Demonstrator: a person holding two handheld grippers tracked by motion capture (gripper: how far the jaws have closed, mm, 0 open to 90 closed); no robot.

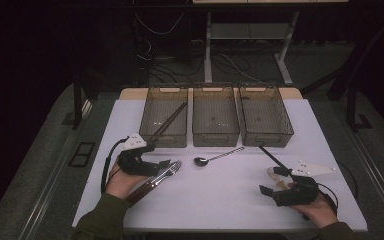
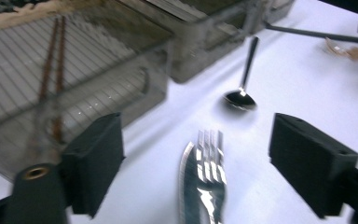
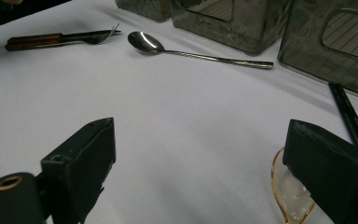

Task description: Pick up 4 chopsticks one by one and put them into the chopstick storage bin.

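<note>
Forearms cut off at the near edge hold the left gripper [image 1: 166, 165], jaws apart over a blurred fork [image 2: 204, 179], and the right gripper [image 1: 269, 186], jaws apart, half-hiding an amber spoon [image 3: 290, 196].

three smoky bins [image 1: 215, 121], steel spoon [image 1: 201, 160], black chopsticks [image 1: 275, 158], white table [image 1: 230, 195]

High view looks forward and down on the whole white tabletop [image 1: 220, 200] from above the person's side. Left gripper view rides low, close over the fork [image 2: 204, 186], facing the bins [image 2: 98, 93]. Right gripper view sits near the tabletop, looking across it. All three share the spoon [image 1: 215, 157].
</note>
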